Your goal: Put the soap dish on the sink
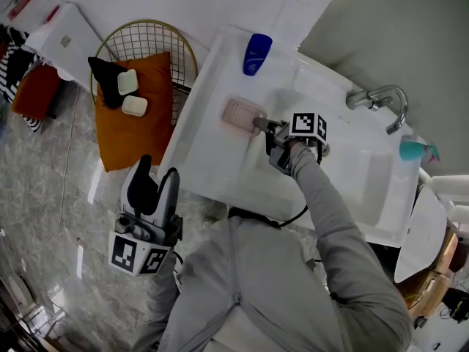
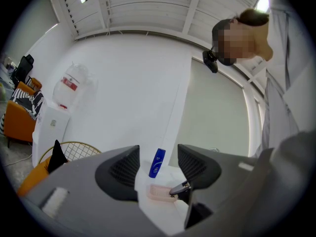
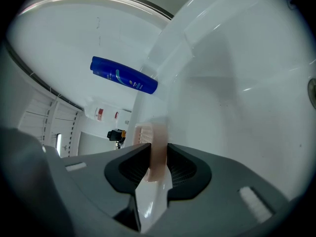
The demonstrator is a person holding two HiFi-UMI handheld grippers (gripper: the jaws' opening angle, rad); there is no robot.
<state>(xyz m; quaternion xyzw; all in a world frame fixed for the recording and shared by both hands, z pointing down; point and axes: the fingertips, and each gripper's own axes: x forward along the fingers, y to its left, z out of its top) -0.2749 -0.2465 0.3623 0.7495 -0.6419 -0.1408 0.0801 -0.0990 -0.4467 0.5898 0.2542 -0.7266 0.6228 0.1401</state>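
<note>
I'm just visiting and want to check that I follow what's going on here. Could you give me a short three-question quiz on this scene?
1. True or false: the right gripper is shut on the pink soap dish.
2. Which thing is on the sink at its corner, beyond the dish? A) a blue bottle B) a red mug C) a green sponge
3. Fill in: the left gripper has its jaws ____, with nothing gripped between them.

Key: 1 true; 2 A; 3 apart.
</note>
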